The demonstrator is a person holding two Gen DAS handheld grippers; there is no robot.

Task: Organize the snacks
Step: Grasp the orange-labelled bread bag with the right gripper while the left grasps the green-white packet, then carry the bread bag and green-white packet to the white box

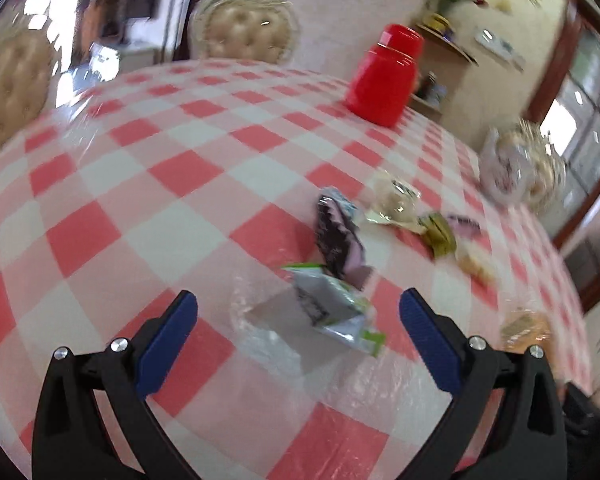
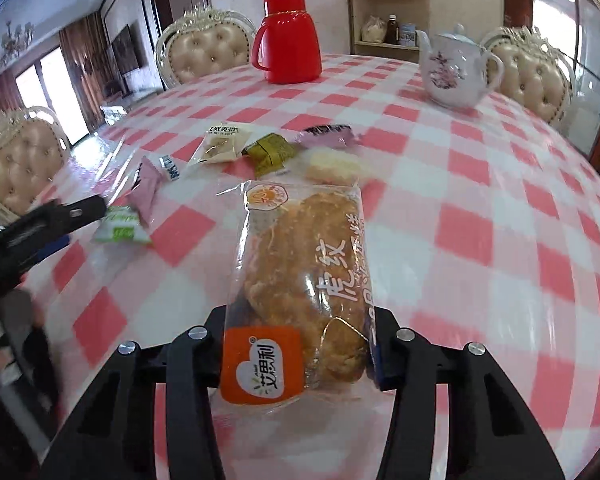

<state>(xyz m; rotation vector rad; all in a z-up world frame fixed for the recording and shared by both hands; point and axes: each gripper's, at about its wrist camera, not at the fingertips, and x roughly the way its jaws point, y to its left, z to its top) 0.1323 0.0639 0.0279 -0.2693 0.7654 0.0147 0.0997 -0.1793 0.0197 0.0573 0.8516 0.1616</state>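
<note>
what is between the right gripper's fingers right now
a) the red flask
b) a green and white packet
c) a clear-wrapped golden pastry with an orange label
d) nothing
c: the right gripper has the pastry packet between its fingers, orange label nearest the camera.

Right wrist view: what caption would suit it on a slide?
Right hand-held gripper closed on a packaged pastry above a checked tablecloth scattered with snacks.

L gripper (image 1: 298,312) fingers wide apart, green-white packet (image 1: 332,312) between, red flask (image 1: 384,76) behind
</note>
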